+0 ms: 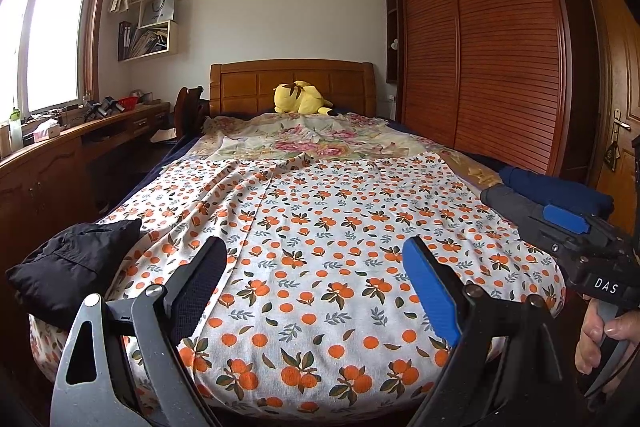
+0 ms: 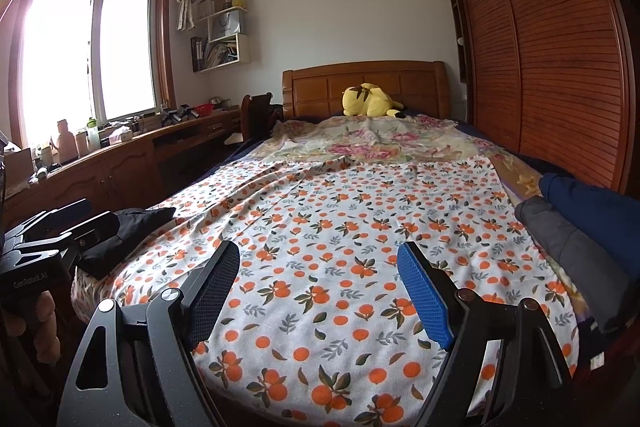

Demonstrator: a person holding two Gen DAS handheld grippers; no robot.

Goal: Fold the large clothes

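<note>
I had the left tool (image 1: pixel 314 291) spread wide and holding nothing, poised over the foot edge of the bed (image 1: pixel 296 87). The right tool (image 2: pixel 318 293) was just as wide and just as empty, over the same edge a little further toward the wardrobe (image 1: pixel 480 47) side. Neither touched any cloth.

I judged this to be the start of a fold: nothing was gripped yet. Beneath both tools the orange-print sheet (image 1: pixel 320 227) lay spread flat across the foot half of the bed, with creases running toward the window-side edge. The black garment (image 1: pixel 76 263) sat bunched at the foot corner on the window side; the grey garment (image 2: pixel 568 247) and the blue garment (image 2: pixel 592 203) lay piled along the wardrobe-side edge.

The next move, as I read it, called for bringing one garment onto the open middle, which meant closing on loose cloth at two well-separated points.

I counted two tools, three garments, one orange-print sheet, one flowered blanket (image 1: pixel 304 139) further up, and one yellow plush toy (image 1: pixel 300 99) by the headboard.
</note>
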